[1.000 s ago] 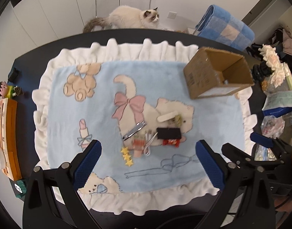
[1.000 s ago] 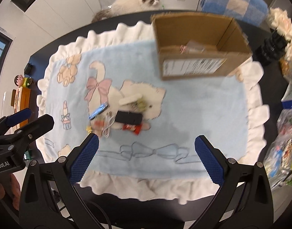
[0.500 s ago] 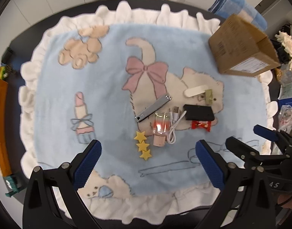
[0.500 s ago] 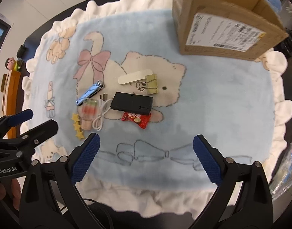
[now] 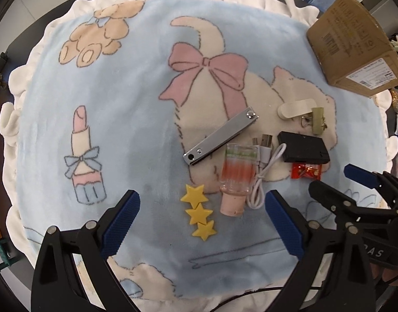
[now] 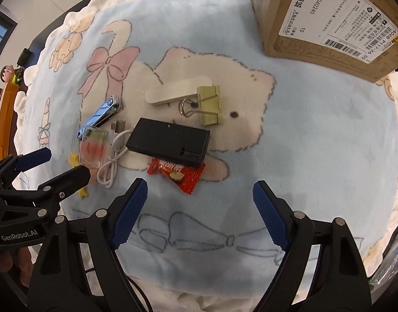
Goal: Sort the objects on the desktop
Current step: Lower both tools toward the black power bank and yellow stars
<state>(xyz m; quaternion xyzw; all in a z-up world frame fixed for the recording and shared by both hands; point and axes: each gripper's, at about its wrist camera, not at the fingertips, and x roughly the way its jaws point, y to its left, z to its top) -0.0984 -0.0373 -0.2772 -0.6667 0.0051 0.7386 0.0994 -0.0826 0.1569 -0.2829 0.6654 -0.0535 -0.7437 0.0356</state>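
Partly hidden star clip (image 6: 80, 179), both hand-held grippers (image 5: 202, 217) (image 6: 200, 200) spread, candy (image 6: 176, 173) under black box (image 6: 169, 141).

nail clipper (image 5: 221, 136), bottle (image 5: 238, 174), cable (image 5: 264, 174), black box (image 6: 169, 141) clustered flat mid-blanket.

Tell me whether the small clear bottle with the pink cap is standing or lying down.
Lying down. The clear bottle rests on its side on the blue blanket, pink cap pointing toward the left gripper, beside the white cable.

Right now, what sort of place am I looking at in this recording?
Probably a home room: a plush cartoon cat blanket covers a dark table, with a cardboard shipping box and a small figurine on it.
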